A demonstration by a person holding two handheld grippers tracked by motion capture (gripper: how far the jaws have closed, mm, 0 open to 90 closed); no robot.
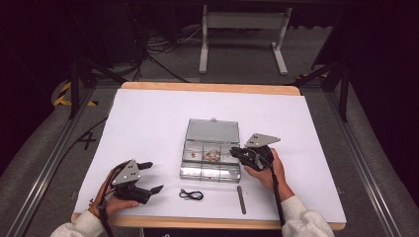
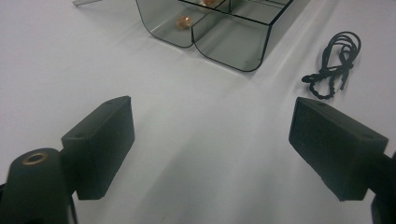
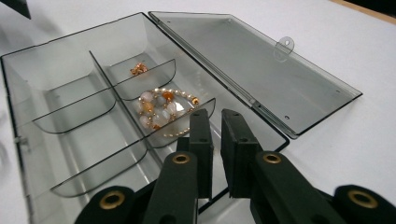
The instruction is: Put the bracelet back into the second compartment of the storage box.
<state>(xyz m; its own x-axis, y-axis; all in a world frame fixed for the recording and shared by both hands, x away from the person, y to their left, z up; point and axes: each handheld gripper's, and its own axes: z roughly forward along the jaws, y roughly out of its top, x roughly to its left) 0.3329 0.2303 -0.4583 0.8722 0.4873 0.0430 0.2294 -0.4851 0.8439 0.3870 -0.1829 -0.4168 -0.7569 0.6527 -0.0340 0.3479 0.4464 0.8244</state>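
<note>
Take the clear plastic box (image 1: 210, 159) as the landmark, with its lid (image 1: 212, 131) thrown open and lying flat on the far side.

Nearest the person, on the white-covered counter (image 1: 148, 118), a thin black cord (image 1: 191, 194) lies in a loose tangle just in front of the box, and a flat grey strip (image 1: 241, 199) lies beside it toward the box's right front corner. Left of the box and well apart from it, the left claw (image 1: 154, 177) rests low with its jaws wide apart and nothing between them; in the left gripper view the blocky matte black pads (image 2: 100, 142) frame bare counter.

At the box's right edge, the right claw (image 3: 215, 135) hangs over the compartments with its jaws nearly together, a narrow gap between the pads and nothing in it. Just beyond its tips, in a rear compartment, lies the beaded bracelet (image 3: 161, 108): round, glossy beads, pale and amber, with a string of small pearly ones curving round them. A small gold-coloured trinket (image 3: 138, 69) sits in the next compartment further left.

The work looks like laying jewellery into the box, with the bracelet seemingly already in. To do this well, the right claw should lift straight up so the pads do not snag the string or knock the thin curved dividers. The smoky plastic walls are light and slippery, so a sideways brush could shift the whole box.
</note>
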